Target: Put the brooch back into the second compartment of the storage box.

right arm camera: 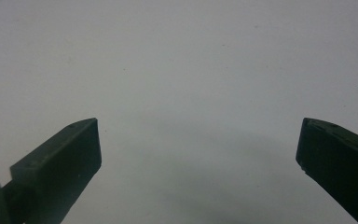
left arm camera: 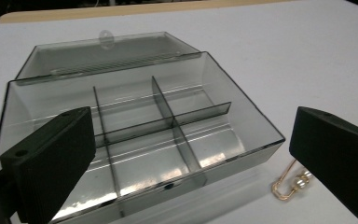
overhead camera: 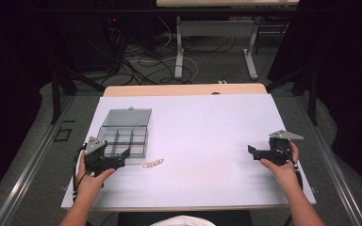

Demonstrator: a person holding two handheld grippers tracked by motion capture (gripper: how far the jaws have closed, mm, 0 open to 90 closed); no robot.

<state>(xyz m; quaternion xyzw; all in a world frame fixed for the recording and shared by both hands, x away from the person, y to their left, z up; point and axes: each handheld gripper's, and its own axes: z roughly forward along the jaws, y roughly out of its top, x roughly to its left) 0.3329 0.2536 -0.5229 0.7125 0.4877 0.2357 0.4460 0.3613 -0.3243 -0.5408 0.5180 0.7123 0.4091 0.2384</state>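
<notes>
A clear smoky plastic organiser box (overhead camera: 124, 133) with its lid folded back lies open at the left of the white table. Its divided compartments (left arm camera: 168, 122) look empty. A small gold clasp with pale beads (overhead camera: 153, 163) lies on the table just right of the box's front corner; the same clasp (left arm camera: 292, 185) sits beside the jaw on the right in the left gripper view. My left gripper (overhead camera: 118, 157) is open at the box's front edge, nothing between its jaws. My right gripper (overhead camera: 254, 151) is open over bare table at the right.
The white table top (overhead camera: 202, 127) has a wooden strip (overhead camera: 184, 89) along its far edge. Beyond it stand a desk frame and loose cables (overhead camera: 146, 61) on the floor. Dark curtains and metal rails flank both sides.
</notes>
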